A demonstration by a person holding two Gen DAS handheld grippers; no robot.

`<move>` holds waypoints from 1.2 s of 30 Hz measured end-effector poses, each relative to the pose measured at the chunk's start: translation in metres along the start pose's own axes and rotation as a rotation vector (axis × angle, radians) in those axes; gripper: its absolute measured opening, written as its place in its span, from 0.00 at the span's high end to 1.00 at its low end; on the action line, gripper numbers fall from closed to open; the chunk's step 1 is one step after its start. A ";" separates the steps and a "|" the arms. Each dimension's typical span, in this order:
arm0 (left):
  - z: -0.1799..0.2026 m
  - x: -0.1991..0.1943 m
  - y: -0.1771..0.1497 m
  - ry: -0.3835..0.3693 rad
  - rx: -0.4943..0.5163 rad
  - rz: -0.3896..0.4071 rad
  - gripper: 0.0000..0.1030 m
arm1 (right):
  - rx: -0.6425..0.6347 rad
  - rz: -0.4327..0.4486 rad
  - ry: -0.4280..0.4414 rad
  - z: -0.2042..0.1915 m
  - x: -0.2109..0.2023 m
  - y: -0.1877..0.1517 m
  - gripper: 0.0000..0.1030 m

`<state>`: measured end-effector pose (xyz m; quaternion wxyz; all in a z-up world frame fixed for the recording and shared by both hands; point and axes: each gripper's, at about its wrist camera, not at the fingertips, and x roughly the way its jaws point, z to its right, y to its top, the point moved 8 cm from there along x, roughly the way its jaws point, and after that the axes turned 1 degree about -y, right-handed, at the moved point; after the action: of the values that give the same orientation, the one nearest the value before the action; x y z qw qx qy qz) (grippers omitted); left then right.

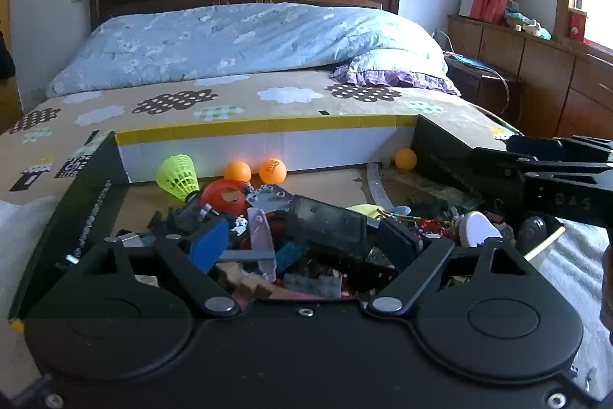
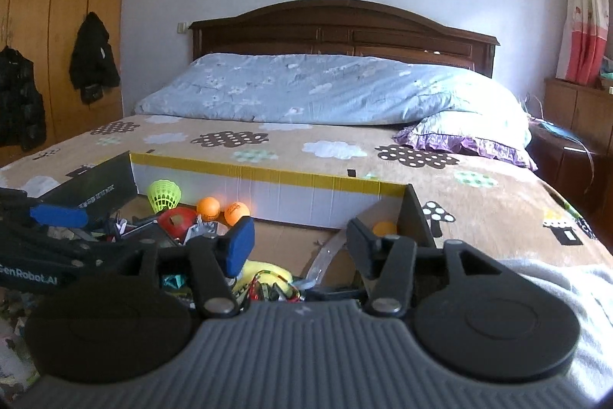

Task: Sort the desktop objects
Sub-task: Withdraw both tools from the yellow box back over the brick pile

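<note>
A shallow cardboard box (image 1: 253, 131) lies on the bed with a heap of small toys in it. In the left wrist view I see a yellow-green shuttlecock (image 1: 178, 175), a red ring-shaped toy (image 1: 226, 196), three orange balls (image 1: 272, 170) and a dark translucent case (image 1: 325, 221). My left gripper (image 1: 302, 240) is open above the heap, holding nothing. My right gripper (image 2: 300, 244) is open and empty over the box's right part, above a yellow item (image 2: 264, 273). The left gripper also shows at the left edge of the right wrist view (image 2: 57, 217).
The box's black side walls (image 1: 444, 148) rise left and right, its white far wall (image 2: 306, 198) behind. A blue quilt (image 1: 245, 37) and purple pillow (image 1: 394, 75) lie further up the bed. A white blanket (image 2: 555, 294) is on the right, wooden cabinets (image 1: 536, 71) beyond.
</note>
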<state>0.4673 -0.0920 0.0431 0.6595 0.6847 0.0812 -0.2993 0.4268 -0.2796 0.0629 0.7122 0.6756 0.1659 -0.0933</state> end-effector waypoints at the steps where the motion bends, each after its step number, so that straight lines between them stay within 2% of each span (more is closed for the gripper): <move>1: -0.001 -0.005 -0.001 0.001 0.000 0.000 0.17 | 0.001 0.002 0.004 0.000 -0.004 0.000 0.28; 9: -0.004 -0.067 -0.012 0.025 0.003 0.005 0.16 | -0.020 0.012 0.059 -0.019 -0.050 0.002 0.23; 19: -0.015 -0.179 -0.046 0.037 0.019 0.046 0.10 | -0.006 0.011 0.179 -0.055 -0.140 -0.013 0.14; 27: -0.006 -0.254 -0.109 -0.003 0.036 0.051 0.08 | -0.019 -0.037 0.262 -0.087 -0.208 -0.065 0.11; 29: 0.000 -0.268 -0.131 -0.015 0.042 0.051 0.07 | -0.015 -0.042 0.277 -0.093 -0.224 -0.081 0.07; 31: 0.008 -0.276 -0.154 -0.024 0.045 0.047 0.07 | -0.010 -0.045 0.286 -0.099 -0.238 -0.099 0.00; 36: 0.033 -0.283 -0.209 -0.030 0.077 0.026 0.07 | -0.042 -0.047 0.287 -0.116 -0.270 -0.146 0.00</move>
<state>0.1229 -0.0185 0.0130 0.6376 0.7061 0.0510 -0.3039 0.1116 -0.1988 0.0212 0.6927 0.6630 0.2837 -0.0092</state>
